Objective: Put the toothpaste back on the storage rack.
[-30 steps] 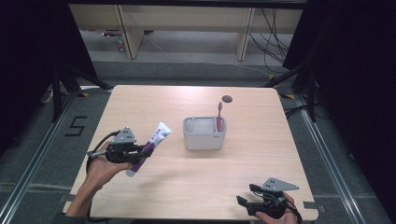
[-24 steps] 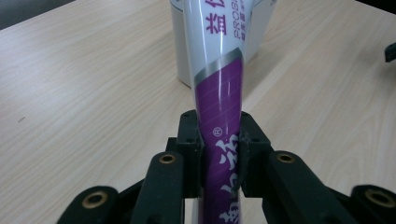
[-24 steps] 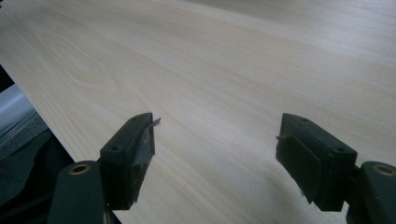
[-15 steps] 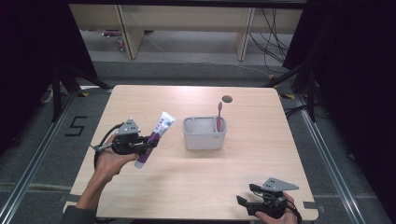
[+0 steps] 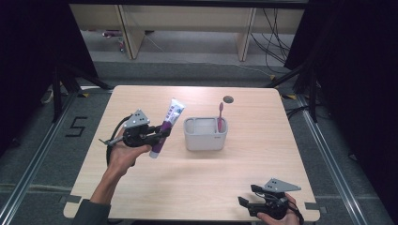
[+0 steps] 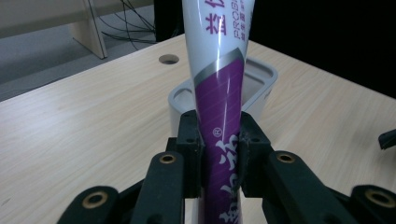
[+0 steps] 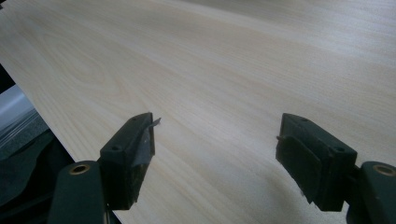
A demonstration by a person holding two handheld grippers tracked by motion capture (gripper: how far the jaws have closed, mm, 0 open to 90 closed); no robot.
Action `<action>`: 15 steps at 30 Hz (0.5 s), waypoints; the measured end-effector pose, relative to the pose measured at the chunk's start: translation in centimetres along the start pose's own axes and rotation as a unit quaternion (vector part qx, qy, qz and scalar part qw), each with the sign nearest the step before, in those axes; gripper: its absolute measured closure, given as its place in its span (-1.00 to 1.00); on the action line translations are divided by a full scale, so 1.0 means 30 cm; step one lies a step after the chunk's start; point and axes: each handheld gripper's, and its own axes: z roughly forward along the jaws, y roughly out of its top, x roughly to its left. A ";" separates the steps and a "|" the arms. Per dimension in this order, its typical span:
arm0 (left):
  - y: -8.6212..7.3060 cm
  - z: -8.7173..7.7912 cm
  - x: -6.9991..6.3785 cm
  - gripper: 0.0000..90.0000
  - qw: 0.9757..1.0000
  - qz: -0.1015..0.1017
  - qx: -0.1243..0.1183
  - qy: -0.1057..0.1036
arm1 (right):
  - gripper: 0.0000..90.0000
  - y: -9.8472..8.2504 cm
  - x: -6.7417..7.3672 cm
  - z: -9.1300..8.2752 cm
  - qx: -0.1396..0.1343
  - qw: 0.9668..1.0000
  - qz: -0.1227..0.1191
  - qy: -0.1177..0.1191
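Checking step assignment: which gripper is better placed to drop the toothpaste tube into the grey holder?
Left. The left gripper already clamps the toothpaste tube just beside the grey holder; the right gripper sits open at the table's near edge.

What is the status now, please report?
Left gripper shut on toothpaste tube, raised beside holder. Right gripper open, idle at near edge. Toothbrush stands in holder. Path clear.
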 end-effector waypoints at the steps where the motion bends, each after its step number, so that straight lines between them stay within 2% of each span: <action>1: 0.005 0.006 -0.003 0.65 1.000 -0.001 -0.006 0.001 | -0.37 0.000 0.000 0.001 0.001 1.000 0.004 0.007; 6: 0.035 0.043 -0.017 0.65 1.000 -0.008 -0.018 -0.007 | -0.37 0.001 0.000 0.000 0.003 1.000 0.003 0.005; 10: 0.064 0.072 -0.028 0.65 1.000 -0.004 -0.023 -0.007 | -0.37 -0.001 -0.001 0.003 -0.003 1.000 0.004 0.010; 11: 0.071 0.078 -0.031 0.65 1.000 -0.006 -0.023 -0.009 | -0.37 0.001 -0.002 -0.005 0.005 1.000 -0.001 -0.005; 13: 0.086 0.093 -0.038 0.65 1.000 -0.007 -0.026 -0.008 | -0.37 -0.001 -0.003 0.002 -0.003 1.000 0.002 0.009; 15: 0.103 0.107 -0.042 0.65 1.000 -0.008 -0.029 -0.008 | -0.37 -0.001 -0.006 0.004 -0.006 1.000 -0.006 0.009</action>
